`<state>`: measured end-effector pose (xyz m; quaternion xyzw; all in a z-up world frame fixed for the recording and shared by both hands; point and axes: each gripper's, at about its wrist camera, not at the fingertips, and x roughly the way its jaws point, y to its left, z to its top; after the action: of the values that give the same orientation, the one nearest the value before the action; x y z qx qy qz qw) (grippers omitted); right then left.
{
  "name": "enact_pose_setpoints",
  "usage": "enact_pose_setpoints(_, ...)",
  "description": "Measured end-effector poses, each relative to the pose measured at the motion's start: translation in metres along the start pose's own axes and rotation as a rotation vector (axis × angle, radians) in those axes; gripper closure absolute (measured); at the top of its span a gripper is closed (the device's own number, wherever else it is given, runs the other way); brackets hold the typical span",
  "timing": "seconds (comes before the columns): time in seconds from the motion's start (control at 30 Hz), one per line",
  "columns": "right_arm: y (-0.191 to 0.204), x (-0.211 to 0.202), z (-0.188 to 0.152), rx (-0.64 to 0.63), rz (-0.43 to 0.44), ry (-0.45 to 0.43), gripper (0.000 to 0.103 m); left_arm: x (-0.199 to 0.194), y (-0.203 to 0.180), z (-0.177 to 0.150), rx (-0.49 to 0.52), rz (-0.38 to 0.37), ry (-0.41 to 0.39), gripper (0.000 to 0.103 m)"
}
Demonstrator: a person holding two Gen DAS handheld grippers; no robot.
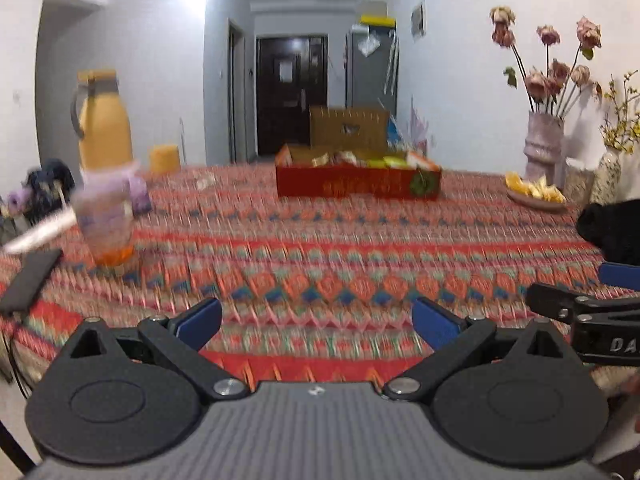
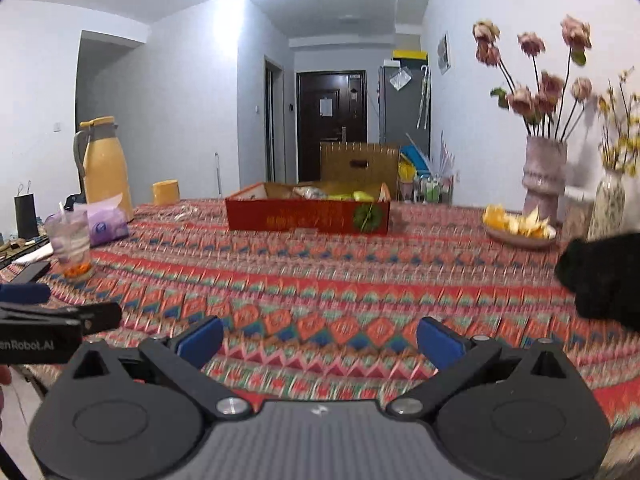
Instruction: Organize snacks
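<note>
- Both the left hand-held gripper (image 1: 316, 320) and the right hand-held gripper (image 2: 318, 340) are spread wide, holding nothing.
- The red snack box (image 2: 307, 216) sits straight ahead across the worktop (image 2: 320, 280), long side facing them, well apart from both; neither is clearly nearer.

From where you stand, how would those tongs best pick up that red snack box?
Probably by the near long wall of the red snack box, coming from the front and above. The box is open-topped and far wider than the open right tongs, so only a thin upright wall fits between them.
</note>
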<state>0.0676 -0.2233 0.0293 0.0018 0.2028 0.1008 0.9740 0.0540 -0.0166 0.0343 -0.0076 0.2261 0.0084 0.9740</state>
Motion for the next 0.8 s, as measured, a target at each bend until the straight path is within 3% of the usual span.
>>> enact_pose_setpoints(0.1,0.002,-0.003,-0.017,0.010,0.003,0.027,0.000,-0.005,0.005,-0.015,-0.026,0.000,0.041,0.000)
enact_pose_setpoints(0.27,0.006,-0.011,-0.033,0.013,0.028,0.045,0.000,-0.012,0.006,-0.018,-0.013,0.006,0.038,0.000)
enact_pose_setpoints(0.8,0.004,-0.007,-0.027,0.001,-0.016,0.063,0.000,-0.016,-0.002,-0.018,0.034,0.002,0.022,0.000)
